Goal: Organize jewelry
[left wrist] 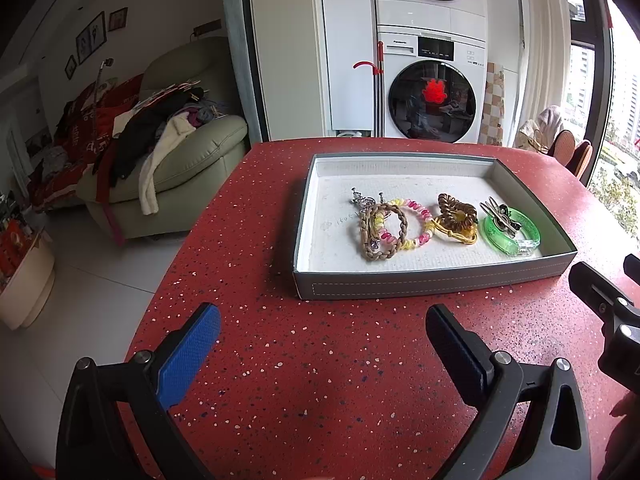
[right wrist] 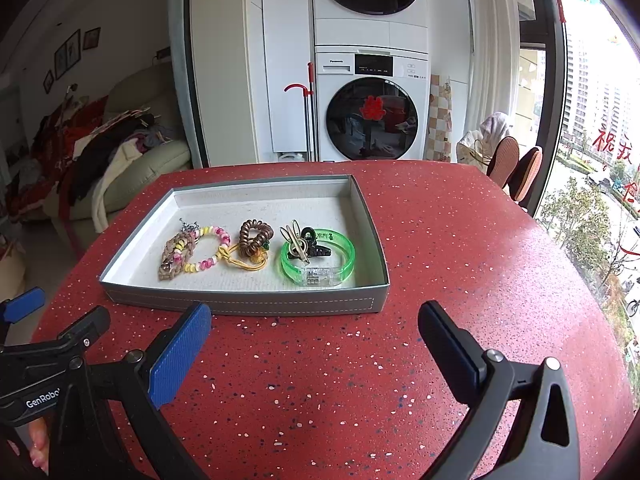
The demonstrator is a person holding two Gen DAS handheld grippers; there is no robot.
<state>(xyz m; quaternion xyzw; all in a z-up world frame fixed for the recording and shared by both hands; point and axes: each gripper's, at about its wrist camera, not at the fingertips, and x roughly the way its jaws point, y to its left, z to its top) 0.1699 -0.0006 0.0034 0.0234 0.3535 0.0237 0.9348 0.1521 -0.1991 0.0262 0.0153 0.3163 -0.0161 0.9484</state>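
Note:
A shallow grey tray [left wrist: 432, 282] [right wrist: 240, 304] with a white lining sits on the red speckled table [left wrist: 304, 380] [right wrist: 340, 380]. Inside lie a braided tan bracelet [left wrist: 374, 236] [right wrist: 172, 254], a pink-and-yellow bead bracelet [left wrist: 420, 222] [right wrist: 212, 256], a brown coil hair tie [left wrist: 456, 210] [right wrist: 256, 238] on a yellow cord, a green translucent bangle [left wrist: 514, 234] [right wrist: 320, 260] and metal clips [left wrist: 500, 216] [right wrist: 298, 242]. My left gripper [left wrist: 324, 332] hovers open in front of the tray, empty. My right gripper [right wrist: 316, 328] is open too, near the tray's front wall, holding nothing.
Stacked white washing machines [left wrist: 432, 92] [right wrist: 372, 108] stand behind the table. A green sofa piled with clothes [left wrist: 160, 152] [right wrist: 112, 160] is to the left, a window [right wrist: 592, 160] to the right. The right gripper's body [left wrist: 612, 320] shows at the left view's right edge.

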